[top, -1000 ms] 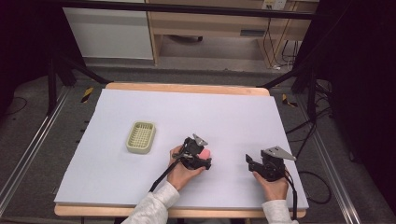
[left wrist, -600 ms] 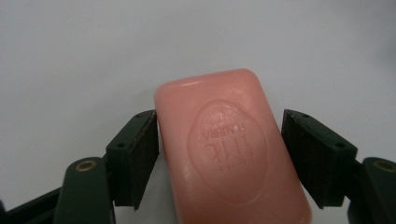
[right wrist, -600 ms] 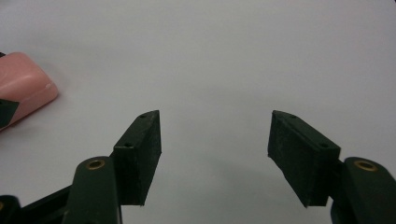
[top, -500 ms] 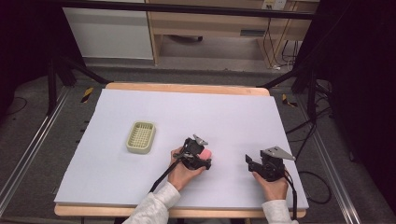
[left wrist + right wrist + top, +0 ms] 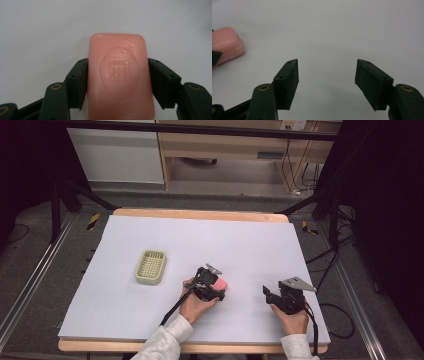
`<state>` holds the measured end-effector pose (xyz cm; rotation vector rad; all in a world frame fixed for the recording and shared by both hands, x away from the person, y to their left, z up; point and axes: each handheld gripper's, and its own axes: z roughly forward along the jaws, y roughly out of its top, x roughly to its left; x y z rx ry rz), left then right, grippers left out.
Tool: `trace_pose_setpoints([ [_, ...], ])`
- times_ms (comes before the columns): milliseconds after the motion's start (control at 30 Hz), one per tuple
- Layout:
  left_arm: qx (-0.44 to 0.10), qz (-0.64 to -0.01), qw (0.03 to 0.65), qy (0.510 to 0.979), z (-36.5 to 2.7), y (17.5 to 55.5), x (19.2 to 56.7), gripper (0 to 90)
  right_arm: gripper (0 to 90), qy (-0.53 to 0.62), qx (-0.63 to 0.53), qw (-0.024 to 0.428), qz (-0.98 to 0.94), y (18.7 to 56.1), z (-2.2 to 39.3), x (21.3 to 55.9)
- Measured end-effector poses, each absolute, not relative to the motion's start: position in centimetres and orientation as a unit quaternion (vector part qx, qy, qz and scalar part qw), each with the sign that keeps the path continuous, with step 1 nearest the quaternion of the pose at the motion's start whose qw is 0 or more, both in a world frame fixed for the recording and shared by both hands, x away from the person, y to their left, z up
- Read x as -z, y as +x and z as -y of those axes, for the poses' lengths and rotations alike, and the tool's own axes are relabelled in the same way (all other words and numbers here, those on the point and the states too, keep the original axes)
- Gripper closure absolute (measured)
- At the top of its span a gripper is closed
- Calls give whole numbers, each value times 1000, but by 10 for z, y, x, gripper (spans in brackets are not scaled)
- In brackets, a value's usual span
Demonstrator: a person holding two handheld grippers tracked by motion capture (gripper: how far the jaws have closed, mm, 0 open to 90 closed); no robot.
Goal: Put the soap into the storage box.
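Left tool: jaws pressed against both long sides of the pink soap bar, near the front middle of the desk.
Soap bar: flat between the jaws, stamped oval face up, its far end sticking out past the jaw tips.
Soap dish: pale green, slotted, to the left of the left tool, apart from it.
Right tool: jaws wide apart over bare desk, at the front right.

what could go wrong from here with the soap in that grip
The left gripper pinches the soap only by its long smooth sides, so it might slip or twist out if lifted. The dish sits off to the left, so a drop on the way could land on the table.
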<state>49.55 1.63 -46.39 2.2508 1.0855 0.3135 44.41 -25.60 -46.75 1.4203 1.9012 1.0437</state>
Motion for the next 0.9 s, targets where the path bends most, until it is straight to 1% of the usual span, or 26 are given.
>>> trace_pose_setpoints([
  [300, -121, -405, 300, 855, -18, 496, 463, 369, 357, 527, -388, 270, -706, 444, 256, 467],
  [500, -121, -403, 309, 853, -21, 493, 458, 369, 357, 527, -390, 270, -705, 444, 257, 467],
  [900, -124, -395, 323, 851, -42, 486, 439, 369, 357, 526, -392, 272, -704, 444, 257, 467],
])
